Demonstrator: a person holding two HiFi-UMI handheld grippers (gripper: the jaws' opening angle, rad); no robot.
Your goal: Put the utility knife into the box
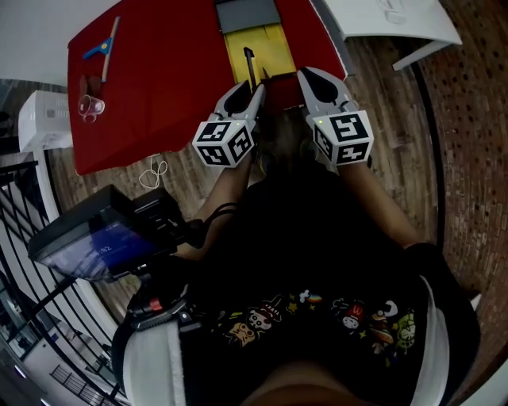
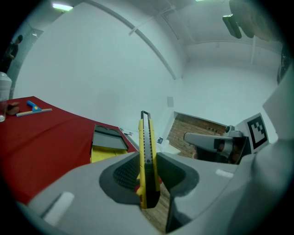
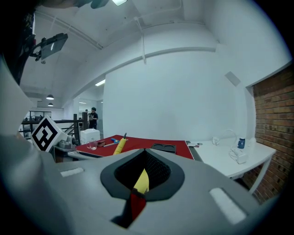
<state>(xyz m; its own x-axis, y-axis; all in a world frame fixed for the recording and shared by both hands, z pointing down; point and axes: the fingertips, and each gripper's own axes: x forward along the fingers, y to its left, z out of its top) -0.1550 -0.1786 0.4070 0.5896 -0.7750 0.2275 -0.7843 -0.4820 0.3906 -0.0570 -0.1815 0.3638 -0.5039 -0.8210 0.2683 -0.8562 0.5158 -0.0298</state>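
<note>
My left gripper [image 1: 255,89] is shut on a yellow-and-black utility knife [image 1: 251,67], which stands upright between the pads [image 2: 146,156] with its tip pointing away. The knife's tip reaches over the near end of an open yellow box [image 1: 232,47] with a grey lid [image 1: 246,14] at the red table's far right; the left gripper view shows the box [image 2: 102,153] ahead on the left. My right gripper [image 1: 306,76] hovers close beside the left one, jaws together and empty [image 3: 142,156]. The right gripper view catches the held knife [image 3: 120,146] to its left.
On the red table [image 1: 159,71] a blue-handled tool [image 1: 103,46] and a clear glass [image 1: 90,105] lie at the far left. A white table [image 1: 389,20] stands to the right, a white unit [image 1: 40,119] and a black device [image 1: 103,230] to the left, over a wooden floor.
</note>
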